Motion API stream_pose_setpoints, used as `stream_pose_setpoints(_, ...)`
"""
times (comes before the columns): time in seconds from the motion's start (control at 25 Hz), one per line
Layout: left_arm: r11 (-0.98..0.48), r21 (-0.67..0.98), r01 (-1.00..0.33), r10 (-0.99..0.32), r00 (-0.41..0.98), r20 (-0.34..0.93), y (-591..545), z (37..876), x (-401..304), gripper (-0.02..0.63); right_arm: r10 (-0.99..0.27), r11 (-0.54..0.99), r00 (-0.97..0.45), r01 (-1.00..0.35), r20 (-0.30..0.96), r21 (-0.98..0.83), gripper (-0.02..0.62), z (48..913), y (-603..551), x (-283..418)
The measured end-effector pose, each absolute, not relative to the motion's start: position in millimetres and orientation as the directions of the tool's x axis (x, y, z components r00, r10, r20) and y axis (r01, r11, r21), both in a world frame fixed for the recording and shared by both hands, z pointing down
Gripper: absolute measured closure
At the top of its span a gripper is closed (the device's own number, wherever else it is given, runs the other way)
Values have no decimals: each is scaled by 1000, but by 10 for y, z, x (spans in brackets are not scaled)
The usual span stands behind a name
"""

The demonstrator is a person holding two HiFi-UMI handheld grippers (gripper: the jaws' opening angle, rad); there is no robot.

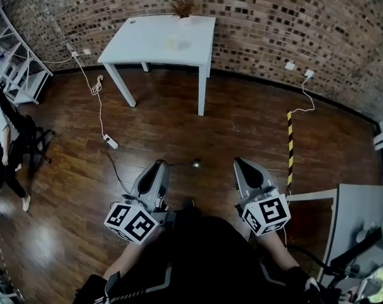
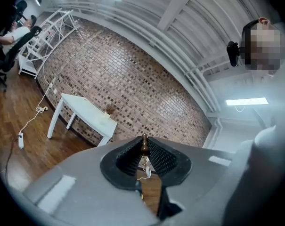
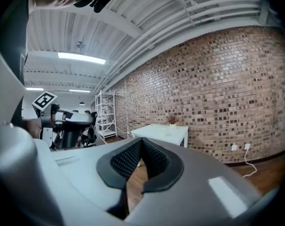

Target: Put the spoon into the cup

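My left gripper (image 1: 160,164) is shut on a spoon (image 1: 194,163), whose thin handle runs right from the jaw tips to a small bowl above the wood floor. In the left gripper view a brown beaded piece of the spoon (image 2: 143,144) sits pinched between the ribbed pads. My right gripper (image 1: 238,163) is held beside it; its jaws meet at the tips with nothing between them (image 3: 141,141). A pale cup (image 1: 172,42) stands on the white table (image 1: 140,52) far ahead, by the brick wall.
A small dried plant (image 1: 184,8) stands at the table's back edge. A power strip (image 1: 111,142) and its cable lie on the floor. Left are a shelf rack (image 1: 14,62) and a seated person (image 1: 4,138). Striped floor tape (image 1: 290,144) and a white desk (image 1: 362,214) are on the right.
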State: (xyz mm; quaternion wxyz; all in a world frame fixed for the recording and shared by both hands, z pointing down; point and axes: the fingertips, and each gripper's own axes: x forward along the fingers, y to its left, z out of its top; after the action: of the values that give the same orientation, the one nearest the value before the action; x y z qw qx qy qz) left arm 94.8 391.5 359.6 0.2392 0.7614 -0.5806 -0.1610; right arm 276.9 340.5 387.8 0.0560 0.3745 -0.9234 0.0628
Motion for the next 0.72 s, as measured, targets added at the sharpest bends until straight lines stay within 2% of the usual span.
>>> stream_pose_setpoints(0.32, -202, 561, -802, -962, 271, 41, 3331, 3554, 323, 572, -664, 729, -733, -679, 150, -86, 589, 3762, 2806, 2097)
stream_pose_setpoints(0.72, -249, 563, -788, -945, 325, 36, 2610, 3637, 10, 572, -664, 716, -726, -686, 179, -125, 589, 3870, 2229, 1714)
